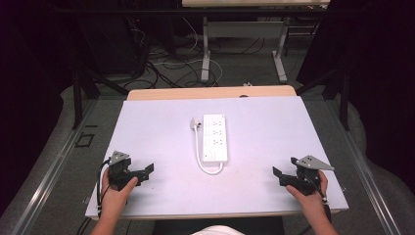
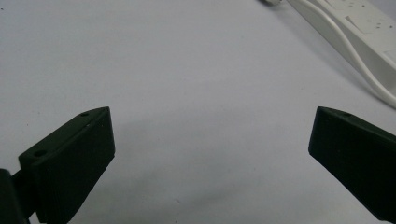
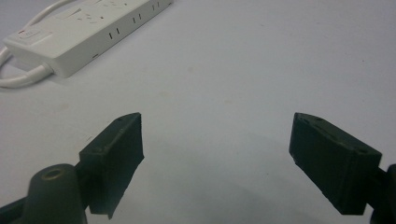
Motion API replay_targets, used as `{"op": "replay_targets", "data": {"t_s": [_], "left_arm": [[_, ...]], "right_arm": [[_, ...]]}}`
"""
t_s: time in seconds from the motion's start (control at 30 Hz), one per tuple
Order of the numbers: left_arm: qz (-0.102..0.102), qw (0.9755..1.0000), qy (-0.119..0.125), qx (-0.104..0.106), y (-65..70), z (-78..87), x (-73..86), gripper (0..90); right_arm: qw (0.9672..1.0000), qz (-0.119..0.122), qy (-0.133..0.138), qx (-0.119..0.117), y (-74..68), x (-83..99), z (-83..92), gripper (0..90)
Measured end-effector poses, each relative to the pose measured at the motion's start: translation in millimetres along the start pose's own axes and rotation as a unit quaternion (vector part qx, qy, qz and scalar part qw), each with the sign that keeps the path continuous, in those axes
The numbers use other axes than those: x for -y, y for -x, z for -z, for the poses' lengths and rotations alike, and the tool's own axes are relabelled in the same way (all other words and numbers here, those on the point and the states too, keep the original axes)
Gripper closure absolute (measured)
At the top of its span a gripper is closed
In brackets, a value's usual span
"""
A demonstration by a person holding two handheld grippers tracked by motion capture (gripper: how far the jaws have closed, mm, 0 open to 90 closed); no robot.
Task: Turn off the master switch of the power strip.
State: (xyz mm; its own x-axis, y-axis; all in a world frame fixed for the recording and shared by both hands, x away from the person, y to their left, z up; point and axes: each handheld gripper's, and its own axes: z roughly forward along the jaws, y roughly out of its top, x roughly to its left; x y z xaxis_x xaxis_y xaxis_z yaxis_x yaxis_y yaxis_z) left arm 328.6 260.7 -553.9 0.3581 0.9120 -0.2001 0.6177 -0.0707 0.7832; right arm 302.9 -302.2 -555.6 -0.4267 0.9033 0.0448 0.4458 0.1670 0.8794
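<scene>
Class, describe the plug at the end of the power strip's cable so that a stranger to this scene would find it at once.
Start at the white table and find the white power strip near its middle. Its cable leaves the near end, loops left and runs up along the strip's left side. The plug is the small white block at the cable's far end, lying loose beside the strip.

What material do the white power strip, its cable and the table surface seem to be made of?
Power strip: probably hard white plastic, smooth with a soft sheen, sharp moulded edges and socket slots. Its cable: looks like flexible white rubber or PVC, since it bends in a smooth loop. Table surface: a matte, pale, lightly speckled sheet, perhaps laminate or a mat; it cannot be told which.
</scene>
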Motion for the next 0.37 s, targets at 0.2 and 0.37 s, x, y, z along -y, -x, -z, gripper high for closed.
{"op": "replay_targets", "data": {"t_s": [0.2,0.37], "left_arm": [[-0.005,1.0000,0.000,-0.006,-0.3,-0.9,1.2,0.3],[-0.001,1.0000,0.001,-0.010,-1.3,-0.9,1.8,0.3]], "right_arm": [[1.0000,-0.002,0.001,0.002,-0.6,0.2,-0.4,17.1],[1.0000,-0.008,0.001,-0.001,-0.6,0.2,-0.7,17.1]]}}
